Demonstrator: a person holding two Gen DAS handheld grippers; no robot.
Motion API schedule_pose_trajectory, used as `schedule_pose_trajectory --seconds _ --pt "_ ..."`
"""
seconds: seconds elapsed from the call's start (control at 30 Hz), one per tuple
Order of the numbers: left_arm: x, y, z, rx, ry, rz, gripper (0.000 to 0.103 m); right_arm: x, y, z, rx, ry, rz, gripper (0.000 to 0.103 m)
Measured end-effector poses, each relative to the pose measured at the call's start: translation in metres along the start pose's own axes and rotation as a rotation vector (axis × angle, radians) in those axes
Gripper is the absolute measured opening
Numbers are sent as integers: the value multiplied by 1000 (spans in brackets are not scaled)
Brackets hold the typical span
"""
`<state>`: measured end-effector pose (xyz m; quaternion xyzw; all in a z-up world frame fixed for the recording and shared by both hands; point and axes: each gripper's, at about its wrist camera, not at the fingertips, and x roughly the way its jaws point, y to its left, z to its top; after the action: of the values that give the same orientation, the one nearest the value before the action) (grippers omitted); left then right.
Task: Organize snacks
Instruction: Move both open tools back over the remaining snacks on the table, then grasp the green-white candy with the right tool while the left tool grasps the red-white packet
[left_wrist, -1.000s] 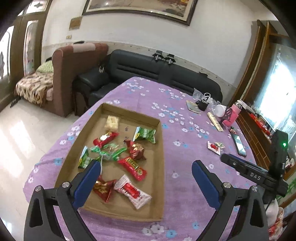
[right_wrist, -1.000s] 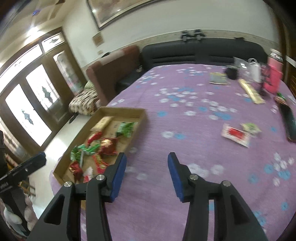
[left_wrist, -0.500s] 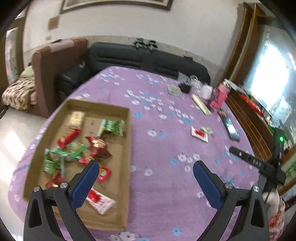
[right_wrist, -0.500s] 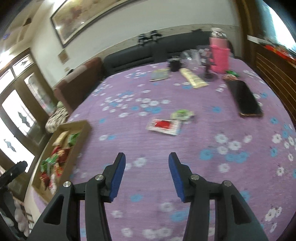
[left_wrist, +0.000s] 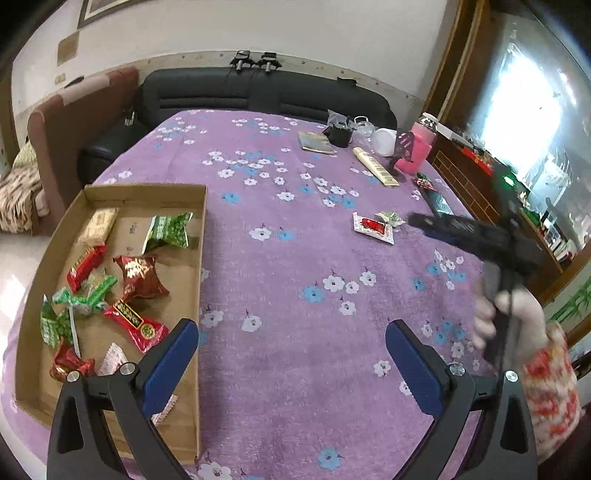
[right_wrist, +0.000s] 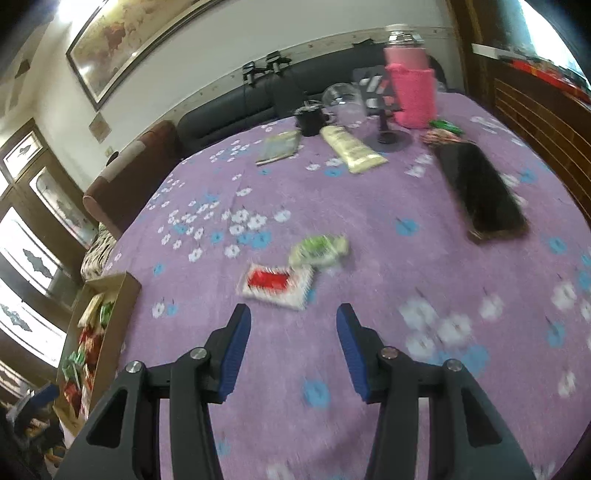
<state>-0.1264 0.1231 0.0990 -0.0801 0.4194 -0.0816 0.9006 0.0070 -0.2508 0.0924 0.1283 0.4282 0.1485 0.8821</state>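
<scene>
A cardboard tray (left_wrist: 201, 236) on the purple flowered tablecloth holds several wrapped snacks; it also shows at the left of the right wrist view (right_wrist: 122, 295). A red-and-white snack packet (right_wrist: 275, 282) and a green-and-white candy (right_wrist: 319, 251) lie loose on the cloth, just ahead of my right gripper (right_wrist: 293, 325), which is open and empty above the cloth. The same two also show in the left wrist view, the packet (left_wrist: 371, 226) and the candy (left_wrist: 389, 218). My left gripper (left_wrist: 291, 350) is open wide and empty, beside the tray's right wall.
At the far end stand a pink bottle (right_wrist: 410, 88), a black phone (right_wrist: 480, 192), a cream tube (right_wrist: 351, 149), a small booklet (right_wrist: 279, 147), a black cup (right_wrist: 310, 120) and a clear jar (right_wrist: 341, 99). A black sofa (left_wrist: 258, 92) lies beyond the table.
My right gripper has swung right and forward, from near the tray to just short of the two loose snacks. My left view has shifted right, away from over the tray.
</scene>
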Motion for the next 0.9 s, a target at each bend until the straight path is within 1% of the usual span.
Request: schedule_pose_trajectory --seconds 0.03,0.13,0.27,0.33,0.37,0.4,0.47,0.5,0.53,0.57,0.6,0.63,0.67,0.73,0.83,0.9 --pt "0 2 0 -8 2 -2 102 13 7 9 -22 21 30 47" --pt "-6 7 -1 -13 -8 8 102 47 24 29 -68 81 65 47" --pt "-17 17 -2 -24 -34 12 102 87 30 40 -97 161 0 47" --pt "-18 21 -3 -27 -37 10 102 98 28 36 -98 205 -47 48" --pt "-18 23 -3 -28 -37 8 102 97 28 34 -99 203 -45 48" --pt "-17 25 -3 -30 -38 3 102 94 29 29 -86 218 -16 48" --pt "-14 27 -2 -34 -34 -12 102 87 29 15 -25 297 120 48" --pt "-13 27 -2 -35 -33 -25 102 80 33 7 -16 336 215 48" --pt "-12 26 -3 -32 -33 -35 102 71 35 4 -26 346 270 48" --pt "-11 26 -3 -26 -33 -40 102 62 35 4 -40 327 287 47" --pt "-10 24 -4 -17 -30 -47 102 47 28 8 -38 262 257 47" --pt "-8 22 -5 -13 -25 -54 102 39 21 13 -22 217 218 47" --pt "-6 21 -5 -12 -21 -59 102 30 6 22 7 148 122 47" --pt "-3 19 -6 -10 -13 -72 102 28 -15 34 46 93 -4 47" --pt "-1 16 -5 1 -5 -73 102 38 -37 40 120 85 -58 47" --pt "0 15 -1 2 1 -71 102 48 -40 42 137 82 -91 47"
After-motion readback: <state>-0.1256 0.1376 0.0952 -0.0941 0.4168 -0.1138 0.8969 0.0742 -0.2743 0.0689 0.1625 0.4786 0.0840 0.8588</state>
